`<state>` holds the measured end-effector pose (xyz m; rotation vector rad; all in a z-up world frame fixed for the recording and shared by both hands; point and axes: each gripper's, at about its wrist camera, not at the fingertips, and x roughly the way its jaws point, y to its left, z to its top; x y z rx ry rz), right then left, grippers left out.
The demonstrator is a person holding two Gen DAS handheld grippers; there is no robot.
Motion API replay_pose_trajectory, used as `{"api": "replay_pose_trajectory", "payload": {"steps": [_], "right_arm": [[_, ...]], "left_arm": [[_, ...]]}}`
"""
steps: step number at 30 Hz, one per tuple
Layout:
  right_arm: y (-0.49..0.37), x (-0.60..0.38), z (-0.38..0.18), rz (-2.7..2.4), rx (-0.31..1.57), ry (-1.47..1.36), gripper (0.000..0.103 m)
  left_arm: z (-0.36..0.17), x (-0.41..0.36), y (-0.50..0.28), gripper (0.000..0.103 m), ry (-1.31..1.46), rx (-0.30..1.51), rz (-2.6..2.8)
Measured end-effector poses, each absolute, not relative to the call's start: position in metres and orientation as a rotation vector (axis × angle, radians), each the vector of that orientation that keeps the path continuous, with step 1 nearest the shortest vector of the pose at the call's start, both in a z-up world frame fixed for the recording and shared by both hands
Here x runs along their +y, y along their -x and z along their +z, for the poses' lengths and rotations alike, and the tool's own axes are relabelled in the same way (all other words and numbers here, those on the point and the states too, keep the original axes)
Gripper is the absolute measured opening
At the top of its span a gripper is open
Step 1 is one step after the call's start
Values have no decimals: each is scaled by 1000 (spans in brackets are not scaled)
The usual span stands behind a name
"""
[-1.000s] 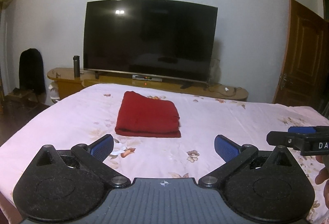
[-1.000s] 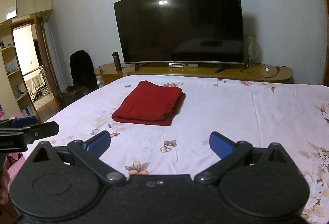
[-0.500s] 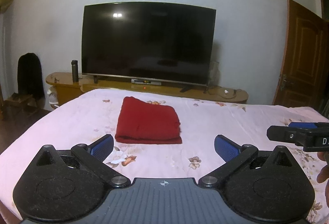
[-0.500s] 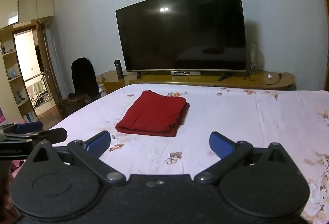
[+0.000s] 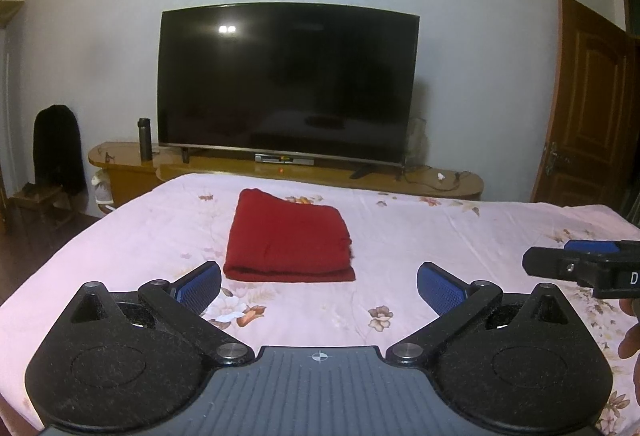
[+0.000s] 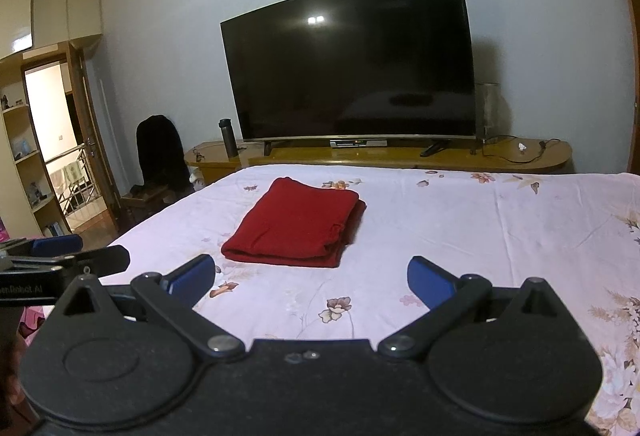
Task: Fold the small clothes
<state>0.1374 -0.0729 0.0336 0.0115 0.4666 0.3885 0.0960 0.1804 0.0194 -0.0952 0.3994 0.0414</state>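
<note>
A red garment (image 5: 288, 238) lies folded into a neat rectangle on the floral pink bedsheet (image 5: 440, 236); it also shows in the right wrist view (image 6: 298, 222). My left gripper (image 5: 319, 286) is open and empty, held above the bed short of the garment. My right gripper (image 6: 311, 278) is open and empty too, also short of the garment. Each gripper shows at the edge of the other's view: the right one (image 5: 580, 264) and the left one (image 6: 60, 256).
A large dark TV (image 5: 286, 92) stands on a wooden console (image 5: 320, 172) beyond the bed. A dark bottle (image 5: 144, 134) stands on the console's left end. A chair with a black coat (image 5: 56, 148) is at the left, a wooden door (image 5: 588, 108) at the right.
Both grippers have risen and drawn back a little from the garment, so it sits lower in both views. The garment has not moved. Both grippers stay open.
</note>
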Motion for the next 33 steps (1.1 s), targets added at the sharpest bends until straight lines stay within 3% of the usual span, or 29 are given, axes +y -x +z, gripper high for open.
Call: {"api": "replay_pose_trajectory", "payload": {"steps": [33], "right_arm": [[-138, -75, 34, 389, 460, -10, 102]], "left_arm": [[19, 184, -97, 103, 90, 399, 46]]}}
